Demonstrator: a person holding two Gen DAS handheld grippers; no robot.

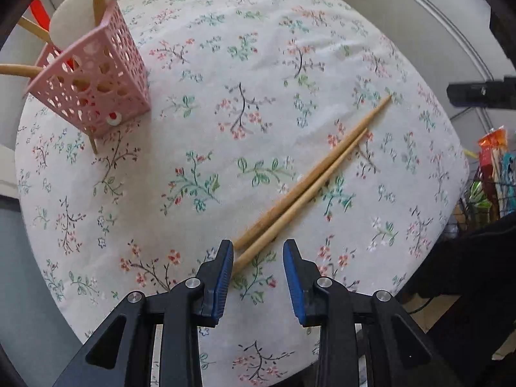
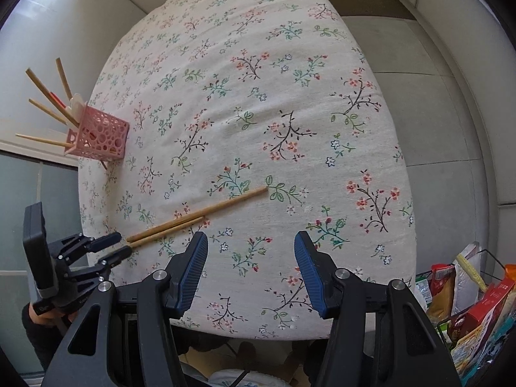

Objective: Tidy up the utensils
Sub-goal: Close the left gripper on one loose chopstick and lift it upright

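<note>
Left gripper is right down at the thick ends of the two chopsticks, jaws spread apart with nothing between the pads; the lower stick's butt end runs in just beside the left blue pad. From the right wrist view you can see that same left gripper poking in from the side, its fingertips almost at the ends of the chopsticks but I can't tell if they're touching. Right gripper hangs just this side of the chopsticks, jaws wide and released, holding nothing. The sticks lie side by side, tips angled away, on the floral-cloth surface. Farther out from the chopsticks, at the far left edge of the cloth, sits the pink perforated holder, already stuffed with more wooden chopsticks, white spoons and something red.
</note>
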